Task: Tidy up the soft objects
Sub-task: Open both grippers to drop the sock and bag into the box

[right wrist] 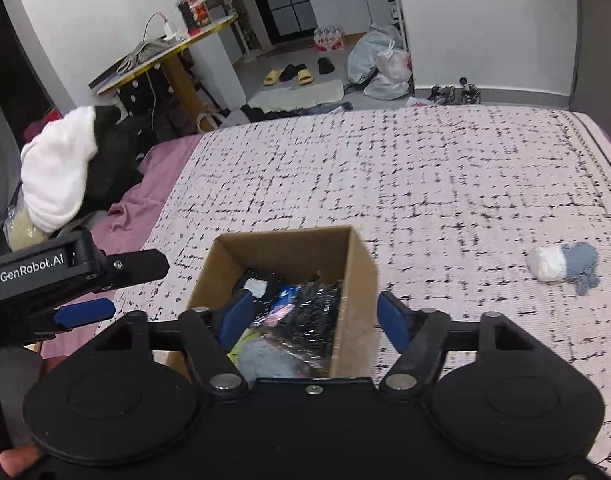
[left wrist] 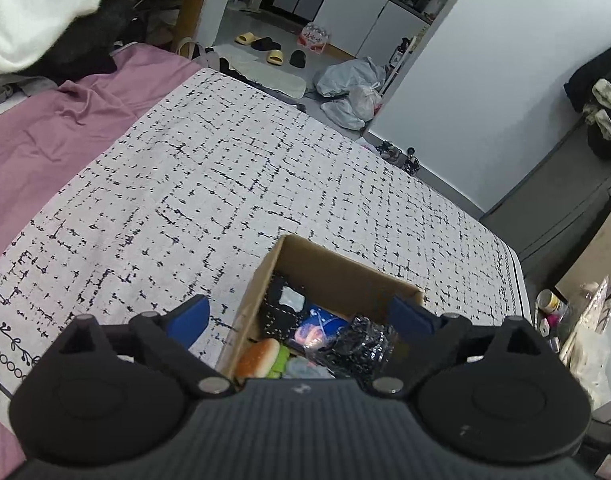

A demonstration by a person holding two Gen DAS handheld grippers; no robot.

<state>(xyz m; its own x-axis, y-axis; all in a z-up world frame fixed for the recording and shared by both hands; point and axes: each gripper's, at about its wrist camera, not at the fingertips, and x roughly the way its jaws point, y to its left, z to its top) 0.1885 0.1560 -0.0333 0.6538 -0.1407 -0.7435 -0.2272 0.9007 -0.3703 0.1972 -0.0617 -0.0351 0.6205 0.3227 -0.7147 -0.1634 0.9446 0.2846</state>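
Blue pads tip both grippers, and both hang above the cardboard box (right wrist: 285, 248), which serves as the landmark here. The right gripper (right wrist: 310, 316) is spread wide with nothing between its fingers, one pad over the box's inside and the other just outside its right wall. The left gripper (left wrist: 301, 314) is likewise wide open and empty, straddling the box's near end; in the right wrist view it shows just left of the box.

Inside the box lie a burger-shaped plush (left wrist: 259, 358), a black crinkly packet (left wrist: 361, 340), a blue printed item (left wrist: 319, 326) and some dark fabric, though the pile is too jumbled to sort fully. The box sits on a white bedspread with black dashes (left wrist: 225, 168). Well to the right of the box, on the bedspread, lies a blue-and-white soft toy (right wrist: 565, 264). Far left of the box, a white and black fabric heap (right wrist: 69, 168) rests on a mauve sheet (left wrist: 45, 140).
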